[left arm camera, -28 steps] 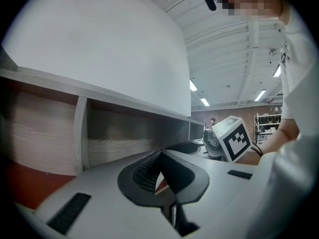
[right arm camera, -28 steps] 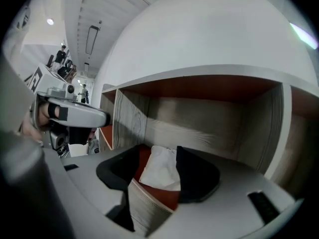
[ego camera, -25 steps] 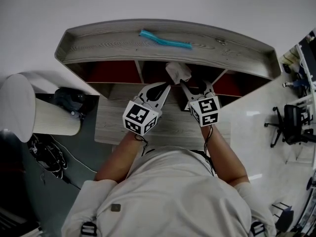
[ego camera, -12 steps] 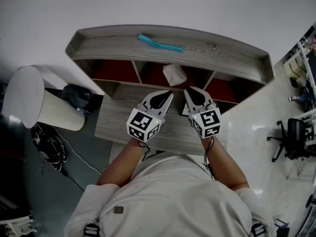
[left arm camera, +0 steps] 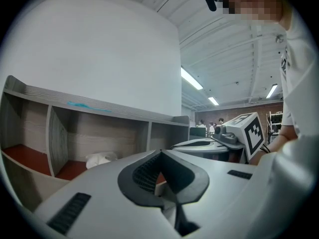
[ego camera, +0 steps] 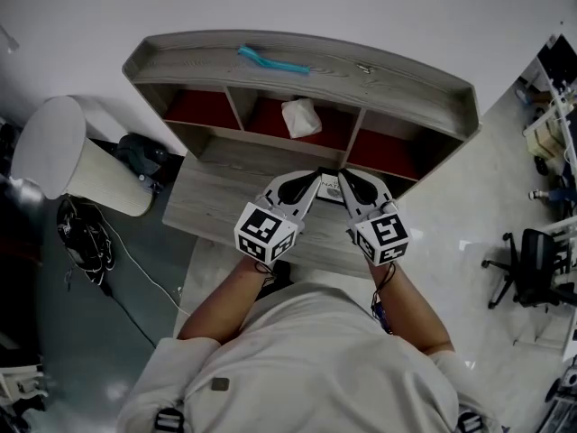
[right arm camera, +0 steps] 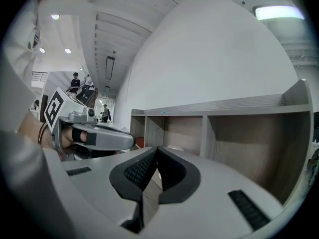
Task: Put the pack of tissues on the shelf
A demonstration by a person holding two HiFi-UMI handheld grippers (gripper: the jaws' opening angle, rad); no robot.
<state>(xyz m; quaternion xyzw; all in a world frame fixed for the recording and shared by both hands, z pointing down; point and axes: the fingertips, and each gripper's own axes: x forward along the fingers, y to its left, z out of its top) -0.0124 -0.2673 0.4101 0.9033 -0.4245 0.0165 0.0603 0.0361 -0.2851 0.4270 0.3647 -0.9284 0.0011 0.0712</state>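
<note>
A second ago your two grippers were at the mouth of the shelf's [ego camera: 397, 93] middle compartment, with the pack of tissues right at their tips. Now both have come back toward you and sit side by side over the desk [ego camera: 216, 201] in front of the shelf, well clear of the pack. The pack of tissues [ego camera: 300, 116] lies alone on the red floor of that middle compartment, with nothing touching it.

Your right gripper [ego camera: 343, 179] stood wide apart a second ago. Its jaws have just been closing and now meet at the tips with nothing between them. Your left gripper [ego camera: 314, 179] also has its jaws together and empty. The shelf sits a little lower and further left in the head view than it did, and its three compartments show more fully.

The shelf's top board hides the back of each compartment from above. A thin blue thing [ego camera: 272, 62] lies on that top board, too small to identify, and a tiny dark speck [ego camera: 361, 68] further right on the board is no clearer. A pale card [ego camera: 329, 188] on the desk shows only as a sliver between the two gripper tips. From your left gripper the pack is a white lump low in the middle compartment. From your right gripper it is barely a pale scrap above the jaws.
</note>
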